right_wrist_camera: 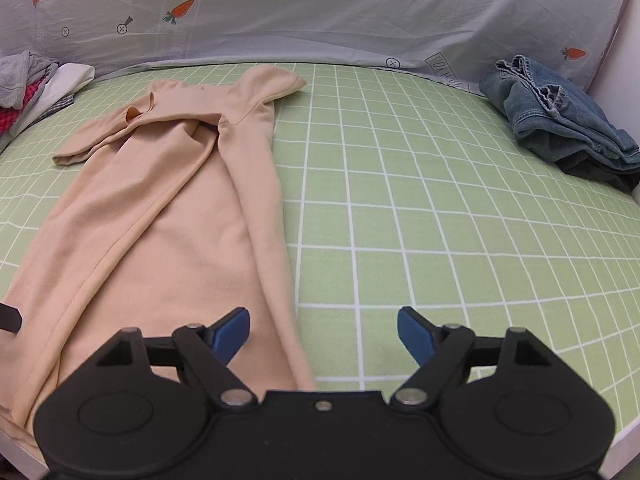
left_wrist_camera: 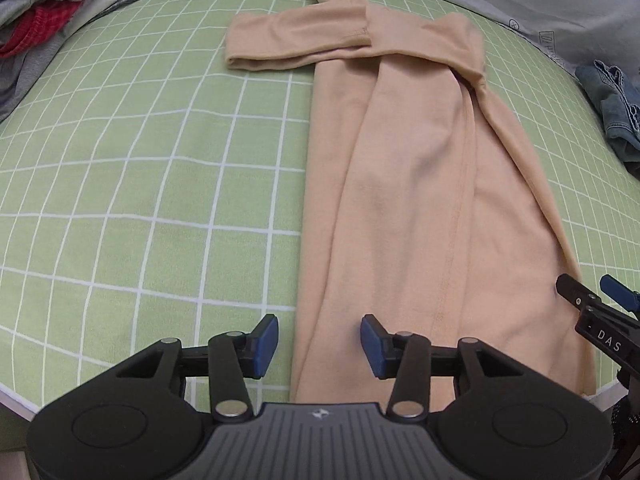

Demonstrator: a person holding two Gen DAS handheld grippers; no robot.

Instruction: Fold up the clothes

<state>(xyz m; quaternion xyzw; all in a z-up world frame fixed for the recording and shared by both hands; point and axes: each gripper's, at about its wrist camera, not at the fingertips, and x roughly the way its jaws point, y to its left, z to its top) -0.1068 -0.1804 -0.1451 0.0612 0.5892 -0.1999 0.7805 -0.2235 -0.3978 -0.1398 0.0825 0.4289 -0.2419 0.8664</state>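
Left wrist view: your left gripper [left_wrist_camera: 319, 347] hangs over the near left edge of the top [left_wrist_camera: 420, 200], its jaws apart with nothing between them. One blue pad sits over the green checked bed [left_wrist_camera: 140, 200], the other over the cloth; you cannot tell from here whether either touches. The top lies flat on the bed, folded lengthwise into a long strip, with one sleeve [left_wrist_camera: 296, 46] folded across its far end and sticking out to the left. The near hem is hidden behind the gripper body. At the right edge your right gripper [left_wrist_camera: 592, 304] pokes in, cut off by the frame, so its jaws cannot be read in this view.

The right wrist view settles that: the right gripper [right_wrist_camera: 323, 334] has its jaws wide apart and holds nothing, one pad over the top's [right_wrist_camera: 172, 240] right edge, the other over bare sheet. A dark sliver at the left edge is likely your other gripper, too cropped to be sure.

Only this view shows the grey cover [right_wrist_camera: 320, 12] with carrot prints behind the bed, and the whole of the folded jeans [right_wrist_camera: 560, 120] far right, well apart from the top. The left view clips the jeans [left_wrist_camera: 616, 112] but shows more of the pile [left_wrist_camera: 52, 4] of grey, red and white clothes at far left, which the right view [right_wrist_camera: 28, 80] crowds into a corner.
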